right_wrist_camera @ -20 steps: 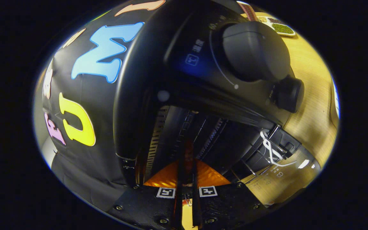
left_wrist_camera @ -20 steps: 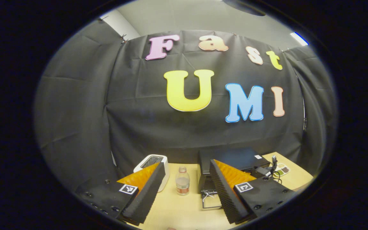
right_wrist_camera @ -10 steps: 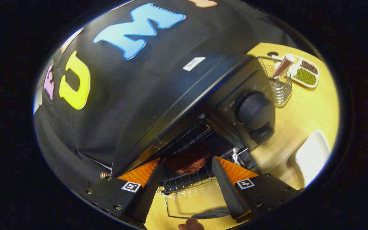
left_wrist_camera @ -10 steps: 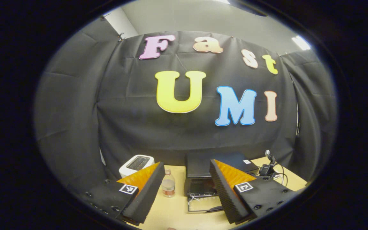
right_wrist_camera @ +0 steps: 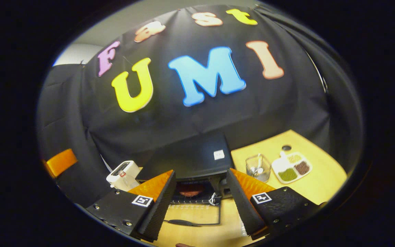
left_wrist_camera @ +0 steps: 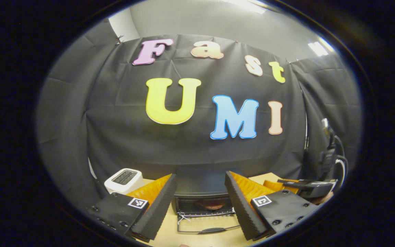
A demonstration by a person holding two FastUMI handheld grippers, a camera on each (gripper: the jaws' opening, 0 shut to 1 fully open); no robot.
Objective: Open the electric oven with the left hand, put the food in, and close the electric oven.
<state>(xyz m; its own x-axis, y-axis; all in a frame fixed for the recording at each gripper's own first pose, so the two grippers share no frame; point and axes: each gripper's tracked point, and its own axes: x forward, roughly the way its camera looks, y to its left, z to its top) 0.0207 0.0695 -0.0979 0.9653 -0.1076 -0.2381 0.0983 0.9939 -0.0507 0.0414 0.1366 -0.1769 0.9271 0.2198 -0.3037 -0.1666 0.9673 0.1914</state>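
Observation:
The black electric oven stands on the wooden table with its glass door folded down flat. A reddish-brown piece of food lies on the rack inside. My left gripper is open and empty, hanging back from the oven's front and straight before it. In the right gripper view the oven and the food sit between the fingers at a distance, above the lowered door. My right gripper is open, holds nothing, and is clear of the oven.
A white toaster stands left of the oven. Right of the oven are a clear container and a divided white dish of green and brown food. The other gripper shows at the right edge.
My right gripper opened, left the food on the oven rack and drew back out of the oven. My left gripper swung so the oven now sits between its fingers.

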